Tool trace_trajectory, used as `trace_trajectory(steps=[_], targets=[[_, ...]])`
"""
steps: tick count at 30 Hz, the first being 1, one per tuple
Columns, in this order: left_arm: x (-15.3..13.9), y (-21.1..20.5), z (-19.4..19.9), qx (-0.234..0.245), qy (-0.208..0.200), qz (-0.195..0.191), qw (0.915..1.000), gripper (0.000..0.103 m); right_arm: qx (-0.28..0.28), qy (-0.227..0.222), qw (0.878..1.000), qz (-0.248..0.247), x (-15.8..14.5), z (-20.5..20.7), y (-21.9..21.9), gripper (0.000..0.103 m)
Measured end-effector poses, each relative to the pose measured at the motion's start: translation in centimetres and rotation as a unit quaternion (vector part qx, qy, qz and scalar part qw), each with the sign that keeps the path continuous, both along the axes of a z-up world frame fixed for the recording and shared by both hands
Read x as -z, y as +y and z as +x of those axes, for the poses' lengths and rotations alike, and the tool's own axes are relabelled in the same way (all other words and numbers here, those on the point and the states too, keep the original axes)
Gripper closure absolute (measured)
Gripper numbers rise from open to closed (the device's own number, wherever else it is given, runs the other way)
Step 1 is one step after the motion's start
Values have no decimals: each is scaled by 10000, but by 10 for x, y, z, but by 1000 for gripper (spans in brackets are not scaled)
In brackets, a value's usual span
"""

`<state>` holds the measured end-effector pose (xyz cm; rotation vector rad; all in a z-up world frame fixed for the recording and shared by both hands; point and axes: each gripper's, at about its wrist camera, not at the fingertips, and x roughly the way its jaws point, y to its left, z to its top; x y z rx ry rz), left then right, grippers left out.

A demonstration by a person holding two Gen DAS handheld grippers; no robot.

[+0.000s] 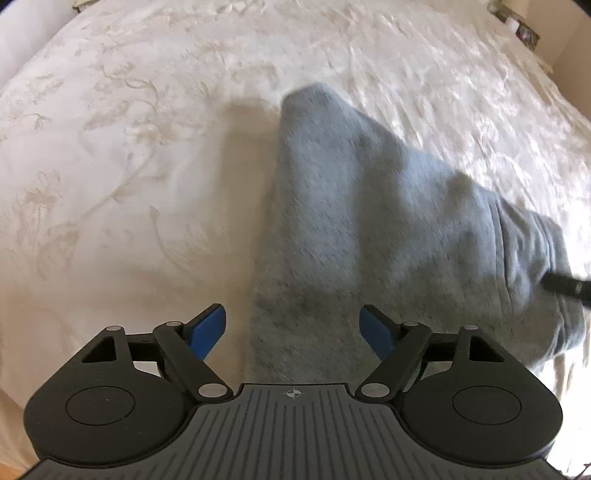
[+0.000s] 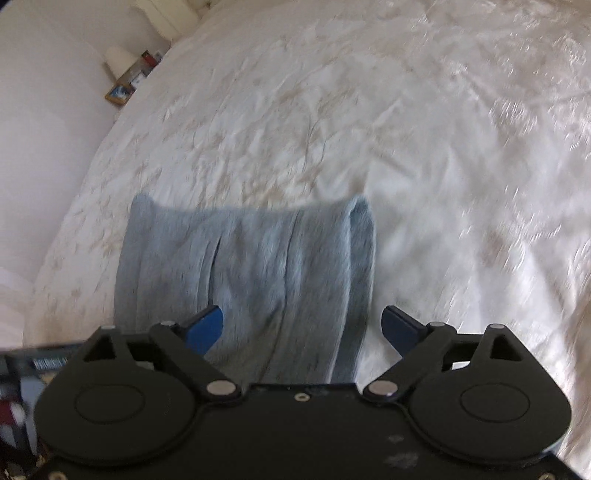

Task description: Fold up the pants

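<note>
Grey-blue sweatpants [image 1: 369,221] lie folded on a cream bedspread [image 1: 129,166]. In the left wrist view they stretch from near my left gripper [image 1: 293,326] away to the upper middle, with the bunched waist end at the right. My left gripper is open and empty, its blue pads [image 1: 208,330] astride the near cloth edge. In the right wrist view the pants [image 2: 251,258] lie just ahead of my right gripper [image 2: 303,328], which is open and empty above them. A dark part of the right gripper [image 1: 565,284] shows at the right edge of the left view.
The bedspread [image 2: 406,129] covers nearly all of both views. A white wall [image 2: 48,129] and a small shelf with boxes [image 2: 129,81] lie at the bed's far left. Some items [image 1: 524,31] sit past the bed's far right corner.
</note>
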<state>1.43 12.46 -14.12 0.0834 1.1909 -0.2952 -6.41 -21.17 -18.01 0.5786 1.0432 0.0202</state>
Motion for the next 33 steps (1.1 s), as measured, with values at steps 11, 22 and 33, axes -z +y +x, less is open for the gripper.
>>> trace_trajectory(steps=[11,22,33], targets=[[20,-20,34,574,158,-67,9982,14,170,393,9988,246,26,14,12,0],[55,-18,67,451,776,-513,9946,0,14,404,9982,431,42,33,15,0],[60,-35,74,366,731,-359,9960,0,-284,320,9977,530,48,60,13,0]])
